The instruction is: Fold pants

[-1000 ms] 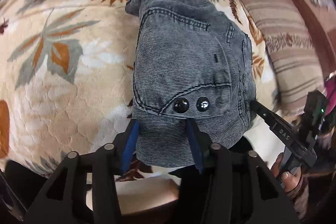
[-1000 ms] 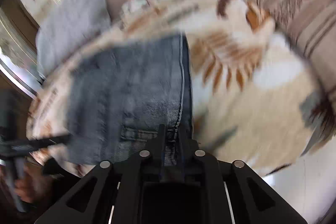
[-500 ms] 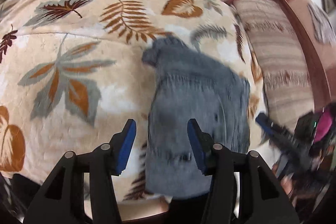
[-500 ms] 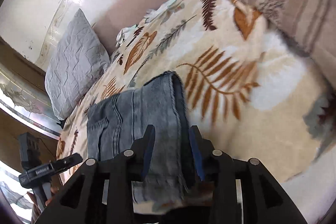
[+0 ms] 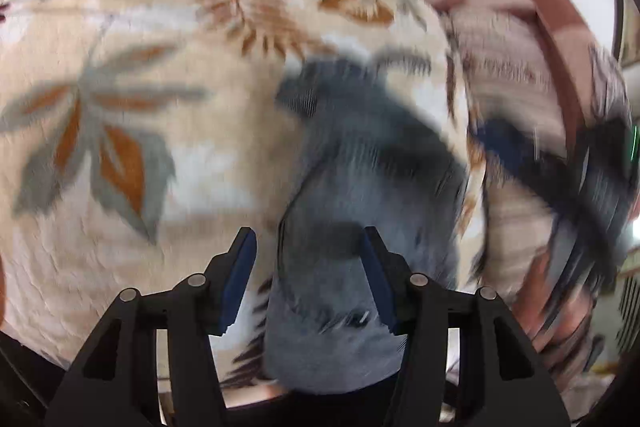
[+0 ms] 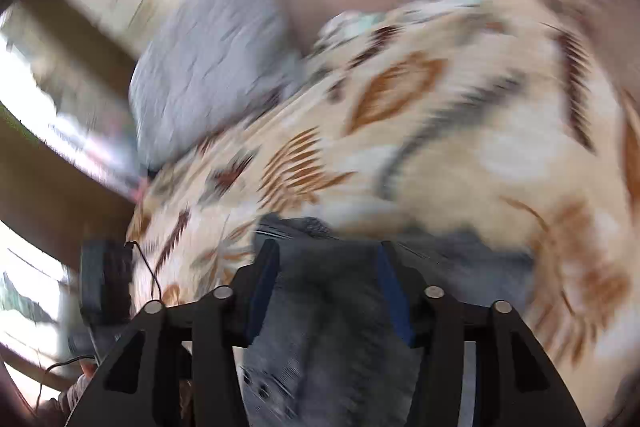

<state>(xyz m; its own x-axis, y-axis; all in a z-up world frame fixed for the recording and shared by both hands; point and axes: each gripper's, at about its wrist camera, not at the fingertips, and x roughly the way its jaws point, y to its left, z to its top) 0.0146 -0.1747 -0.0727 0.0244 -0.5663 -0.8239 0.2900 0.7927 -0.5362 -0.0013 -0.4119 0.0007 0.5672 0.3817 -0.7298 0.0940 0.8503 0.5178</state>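
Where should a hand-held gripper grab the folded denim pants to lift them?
Likely the near end of the pants, approached from the bed's front edge: that end overhangs the leaf-print blanket, so a finger could slide under. Blur hides finer detail.

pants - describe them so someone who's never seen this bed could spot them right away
Start from the cream blanket with orange and grey leaves. The pants lie on it as a folded grey-blue denim bundle near its front edge. They are the only plain dark patch on the patterned fabric.
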